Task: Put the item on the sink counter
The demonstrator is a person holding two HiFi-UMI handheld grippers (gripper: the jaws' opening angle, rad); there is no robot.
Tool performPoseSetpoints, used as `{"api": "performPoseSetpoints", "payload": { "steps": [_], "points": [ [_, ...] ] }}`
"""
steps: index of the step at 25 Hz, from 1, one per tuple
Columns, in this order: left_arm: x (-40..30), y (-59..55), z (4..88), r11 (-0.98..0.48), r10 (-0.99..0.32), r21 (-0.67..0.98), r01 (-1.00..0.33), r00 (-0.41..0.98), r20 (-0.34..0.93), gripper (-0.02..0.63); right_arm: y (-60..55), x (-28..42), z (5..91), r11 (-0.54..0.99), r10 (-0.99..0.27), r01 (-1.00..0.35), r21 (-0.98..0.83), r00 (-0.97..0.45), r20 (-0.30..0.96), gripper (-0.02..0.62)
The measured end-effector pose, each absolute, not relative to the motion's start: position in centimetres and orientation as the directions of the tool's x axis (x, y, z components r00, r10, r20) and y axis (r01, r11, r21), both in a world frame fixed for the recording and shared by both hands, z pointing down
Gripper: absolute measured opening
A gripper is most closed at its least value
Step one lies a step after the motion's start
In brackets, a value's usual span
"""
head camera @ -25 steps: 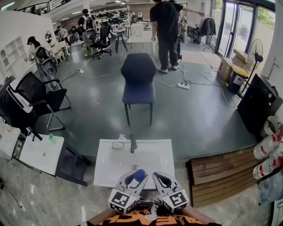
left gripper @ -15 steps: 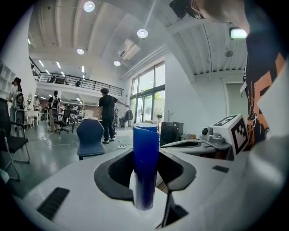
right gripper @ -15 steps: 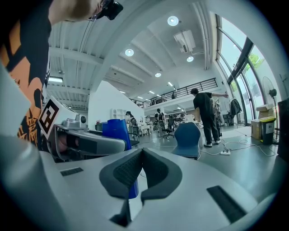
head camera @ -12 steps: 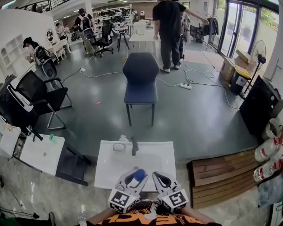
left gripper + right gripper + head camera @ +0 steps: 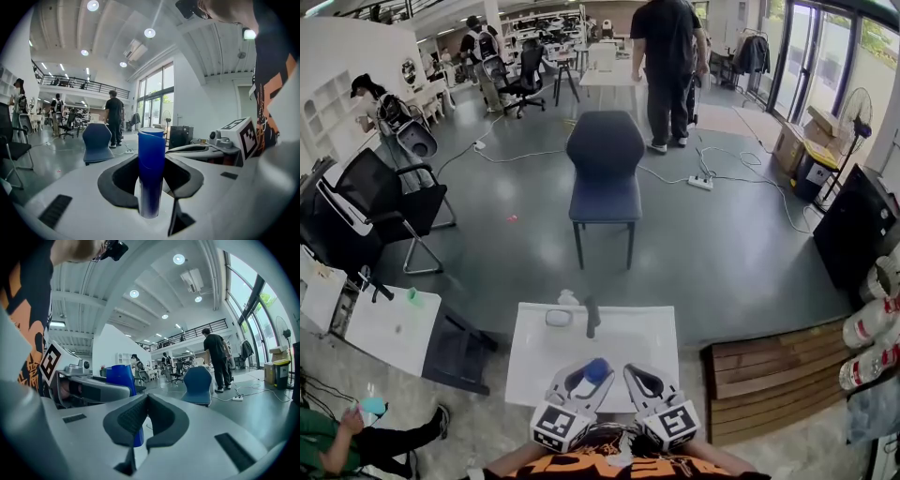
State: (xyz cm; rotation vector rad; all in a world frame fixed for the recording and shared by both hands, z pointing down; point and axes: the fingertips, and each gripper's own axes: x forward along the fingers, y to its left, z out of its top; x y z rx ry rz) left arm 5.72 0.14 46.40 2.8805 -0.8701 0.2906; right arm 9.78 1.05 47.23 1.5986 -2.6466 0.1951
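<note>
At near edge of counter (image 5: pixel 628 339), by person's chest: left gripper (image 5: pixel 584 378) clamped on cup (image 5: pixel 151 168), blue, upright between pads, in air, not touching counter. Right gripper (image 5: pixel 147 414) just beside it, jaws together, empty. Faucet (image 5: pixel 592 317) at counter's far side, bare white surface between it and cup. Judged: pick-up and carry done, placing not yet. Left to do: reach forward, lower cup onto bare surface, let go.

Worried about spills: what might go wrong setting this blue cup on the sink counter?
The blue cup rises tall above the pads of the left hand-held gripper, so it may tip on release. The right hand-held gripper sits close beside it and might knock it.
</note>
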Motion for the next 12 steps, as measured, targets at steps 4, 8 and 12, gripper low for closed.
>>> {"api": "performPoseSetpoints", "payload": {
  "steps": [4, 8, 12],
  "points": [
    [5.1, -1.0, 46.4, -0.823, -0.542, 0.064, -0.565, 0.813, 0.212, 0.161, 0.0, 9.3, 47.2, 0.463, -0.877, -0.883, -0.083, -0.469, 0.105, 0.014],
    [4.3, -1.9, 46.0, -0.812, -0.552, 0.08, -0.578, 0.806, 0.216, 0.161, -0.9, 8.7, 46.9, 0.468, -0.873, -0.88, -0.081, -0.475, 0.111, 0.014],
    [3.3, -2.8, 46.2, -0.803, -0.562, 0.086, -0.589, 0.798, 0.217, 0.161, -1.6, 7.8, 46.7, 0.473, -0.871, -0.879, -0.069, -0.478, 0.115, 0.014]
  ]
}}
